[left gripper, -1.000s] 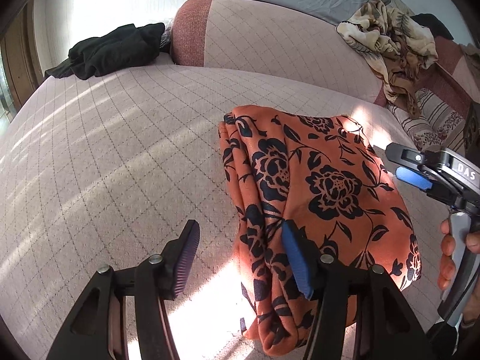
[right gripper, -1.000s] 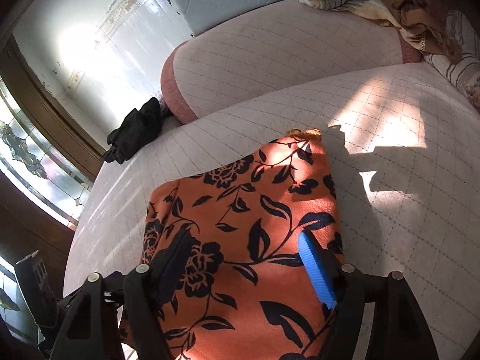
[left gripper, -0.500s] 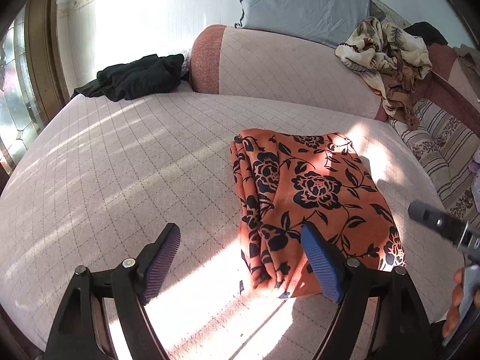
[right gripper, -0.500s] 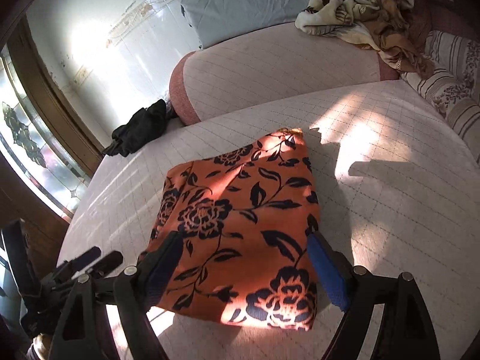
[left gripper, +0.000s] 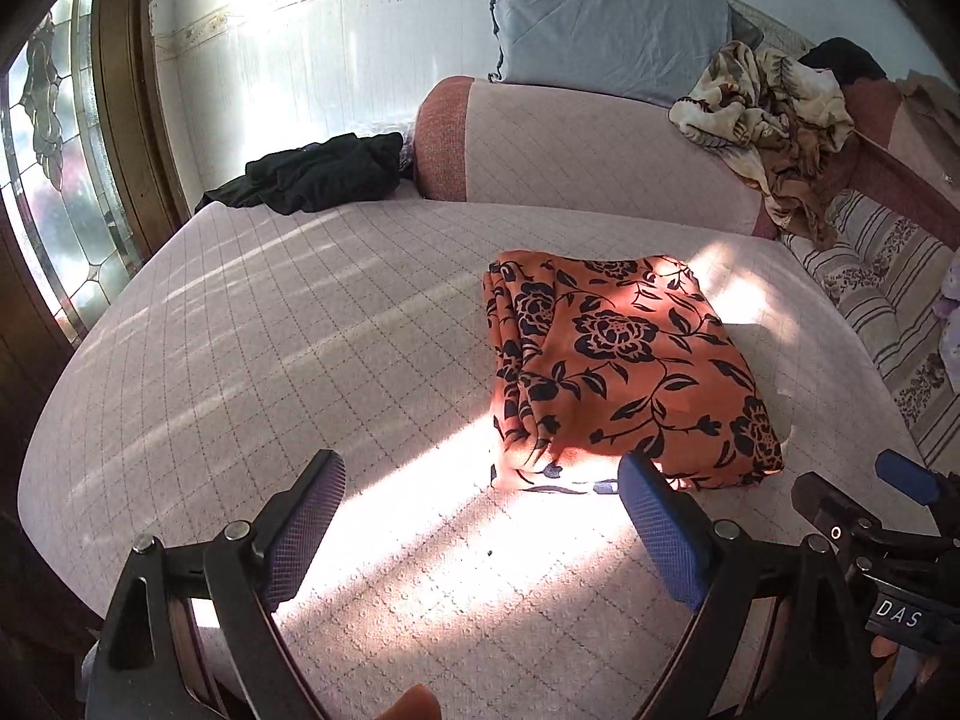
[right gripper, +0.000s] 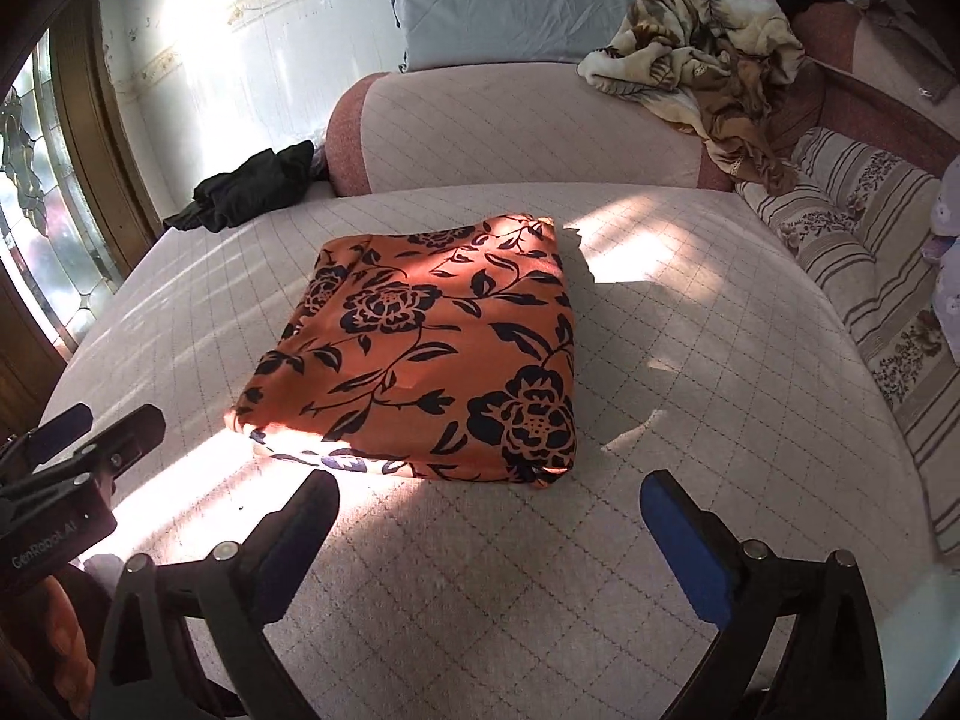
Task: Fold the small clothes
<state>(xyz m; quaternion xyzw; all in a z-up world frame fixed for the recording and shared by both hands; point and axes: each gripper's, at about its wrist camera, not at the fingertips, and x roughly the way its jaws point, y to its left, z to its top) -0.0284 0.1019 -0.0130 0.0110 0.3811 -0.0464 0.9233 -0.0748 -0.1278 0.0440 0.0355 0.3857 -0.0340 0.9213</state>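
A folded orange cloth printed with black roses and leaves (left gripper: 624, 369) lay flat on the pale pink quilted bed cover (left gripper: 300, 348), its layered edges stacked along the left side in the left wrist view and a sunlit strip falling across its near edge. The left gripper (left gripper: 480, 522) hung above the bare cover just short of that near edge, touching nothing — its jaws had just been opening and stood wide apart, with only the quilted surface between the dark pad on one side and the blue pad on the other. The right gripper (right gripper: 486, 534) hovered likewise in front of the cloth's near edge, clear of it; its jaws had also just been opening and gaped wide, nothing held between them. Each tool showed at the edge of the other's view, and fingers showed at the lower edge of the left wrist view.

Farther back, a crumpled black garment (left gripper: 324, 171) sat at the far left of the bed beside a pink bolster with a red end (left gripper: 576, 144). A grey-blue pillow (left gripper: 606, 18) leaned on the white tiled wall — and a beige and brown patterned blanket (left gripper: 774, 114) lay heaped to the right of the bolster, above a striped floral cushion (left gripper: 888, 300).
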